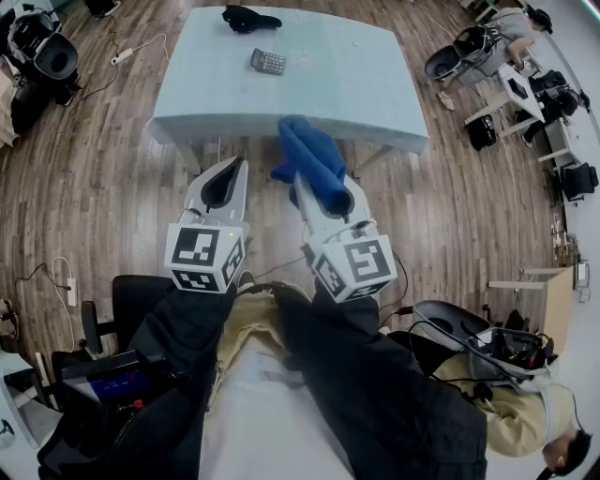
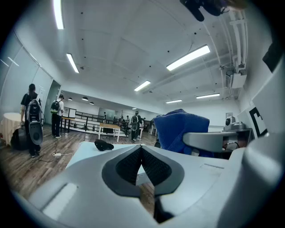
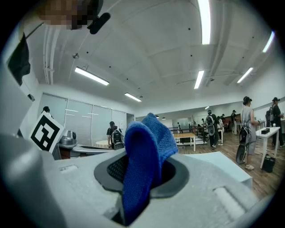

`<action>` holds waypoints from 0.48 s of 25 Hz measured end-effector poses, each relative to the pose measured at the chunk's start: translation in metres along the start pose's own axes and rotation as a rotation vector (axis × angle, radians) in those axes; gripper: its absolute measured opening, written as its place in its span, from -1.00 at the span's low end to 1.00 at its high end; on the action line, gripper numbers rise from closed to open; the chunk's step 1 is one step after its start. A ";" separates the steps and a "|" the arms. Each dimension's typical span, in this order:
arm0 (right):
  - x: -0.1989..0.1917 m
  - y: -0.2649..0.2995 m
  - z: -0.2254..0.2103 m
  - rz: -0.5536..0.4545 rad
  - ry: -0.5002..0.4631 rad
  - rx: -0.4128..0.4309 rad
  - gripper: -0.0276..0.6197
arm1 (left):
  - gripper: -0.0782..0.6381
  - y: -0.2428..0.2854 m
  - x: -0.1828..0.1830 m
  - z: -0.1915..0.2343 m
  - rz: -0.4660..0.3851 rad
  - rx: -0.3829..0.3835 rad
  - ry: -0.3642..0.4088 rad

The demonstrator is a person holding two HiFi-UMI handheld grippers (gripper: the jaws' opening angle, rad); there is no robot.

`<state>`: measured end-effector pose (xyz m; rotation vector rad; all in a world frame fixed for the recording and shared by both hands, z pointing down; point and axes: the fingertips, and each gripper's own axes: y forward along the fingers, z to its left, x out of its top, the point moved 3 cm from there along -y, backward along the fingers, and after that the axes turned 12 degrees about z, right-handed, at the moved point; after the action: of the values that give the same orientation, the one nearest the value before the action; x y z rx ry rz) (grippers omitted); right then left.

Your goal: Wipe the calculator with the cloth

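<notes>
A dark calculator [image 1: 268,62] lies on the pale blue table [image 1: 366,84], toward its far left. My right gripper [image 1: 317,178] is shut on a blue cloth [image 1: 309,157], which stands folded between the jaws [image 3: 144,153] and hangs out in front. It is held short of the table's near edge. To its left my left gripper [image 1: 228,178] is shut with nothing in it; its dark pads [image 2: 147,164] meet. Seen from the left gripper view, the blue cloth [image 2: 178,129] is at the right.
A black object [image 1: 246,17] lies at the table's far edge, also seen as a black object [image 2: 103,144]. Wooden floor surrounds the table. Chairs and desks [image 1: 511,66] stand at the right. People [image 2: 33,120] stand farther off in the room. A cable [image 1: 131,52] runs at the left.
</notes>
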<state>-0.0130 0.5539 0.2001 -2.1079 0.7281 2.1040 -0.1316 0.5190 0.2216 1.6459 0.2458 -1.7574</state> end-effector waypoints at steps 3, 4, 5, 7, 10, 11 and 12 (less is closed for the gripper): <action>-0.001 0.016 -0.006 0.004 0.005 0.003 -0.61 | -0.82 0.012 -0.001 0.011 0.009 0.003 -0.005; -0.002 0.021 -0.007 0.007 0.009 0.006 -0.60 | -0.82 0.015 -0.002 0.015 0.012 0.005 -0.008; -0.003 0.024 -0.007 0.010 0.012 0.008 -0.60 | -0.82 0.016 -0.003 0.018 0.015 0.006 -0.012; -0.005 0.023 -0.003 0.016 0.014 0.009 -0.60 | -0.82 0.013 -0.006 0.021 0.018 0.008 -0.021; -0.006 0.015 0.002 0.026 0.014 0.008 -0.59 | -0.82 0.004 -0.010 0.020 0.026 0.010 -0.038; -0.008 0.012 0.002 0.030 0.018 0.007 -0.59 | -0.82 0.003 -0.013 0.019 0.030 0.011 -0.044; -0.010 0.010 0.001 0.035 0.024 0.005 -0.59 | -0.82 0.002 -0.016 0.018 0.035 0.011 -0.050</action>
<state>-0.0174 0.5487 0.2125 -2.1371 0.7779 2.0951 -0.1459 0.5127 0.2404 1.6022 0.1833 -1.7746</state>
